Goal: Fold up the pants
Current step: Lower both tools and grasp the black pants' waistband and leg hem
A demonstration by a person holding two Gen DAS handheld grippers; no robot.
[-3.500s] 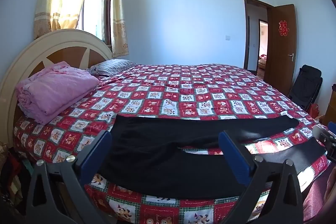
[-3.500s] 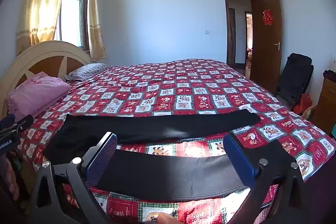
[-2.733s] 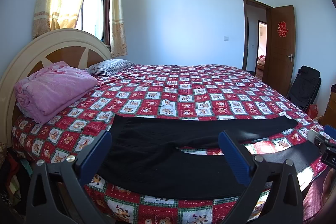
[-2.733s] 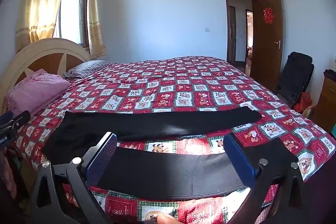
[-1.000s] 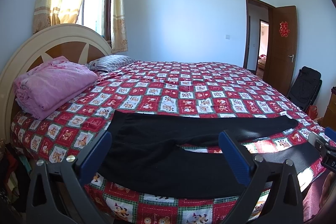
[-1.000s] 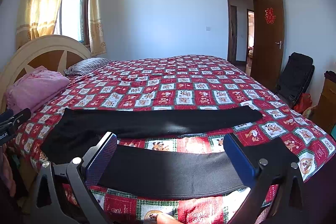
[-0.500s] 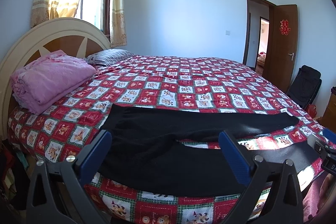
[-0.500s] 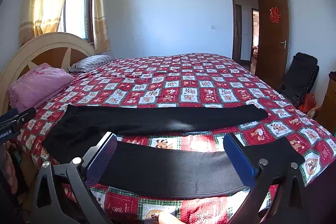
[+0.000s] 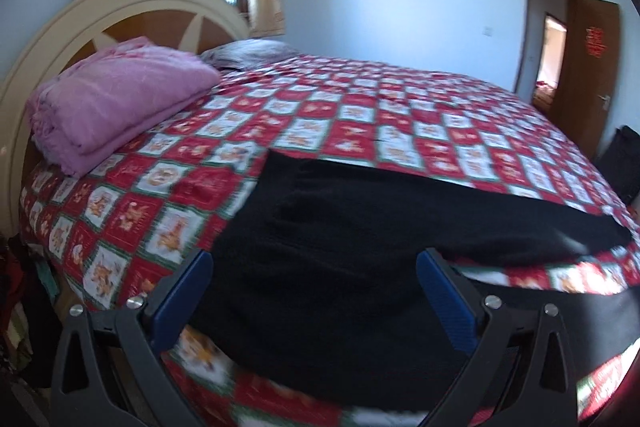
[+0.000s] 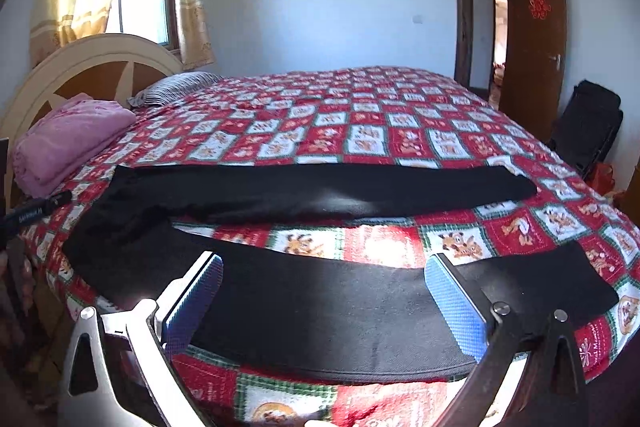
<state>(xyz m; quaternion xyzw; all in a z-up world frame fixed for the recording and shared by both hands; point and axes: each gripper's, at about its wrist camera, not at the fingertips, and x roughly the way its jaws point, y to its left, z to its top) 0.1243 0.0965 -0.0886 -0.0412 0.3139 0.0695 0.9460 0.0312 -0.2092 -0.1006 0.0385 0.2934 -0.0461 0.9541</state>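
Black pants [image 9: 360, 227] lie spread flat near the front edge of a bed with a red checked cover [image 9: 360, 115]. The waist is at the left and the two legs run to the right, apart from each other. In the right wrist view the far leg [image 10: 320, 191] and the near leg [image 10: 340, 303] show with cover between them. My left gripper [image 9: 314, 291] is open, low over the waist and seat part. My right gripper [image 10: 324, 291] is open, just above the near leg. Neither holds anything.
A folded pink blanket [image 9: 116, 95] and a striped pillow [image 10: 176, 89] lie by the cream headboard [image 9: 132, 7] at the left. A brown door [image 10: 536, 43] stands open at the right, with a black folded chair [image 10: 588, 131] beside the bed.
Both grippers have moved forward and down, closer to the pants. The left view has swung toward the waist end. Both stay open.
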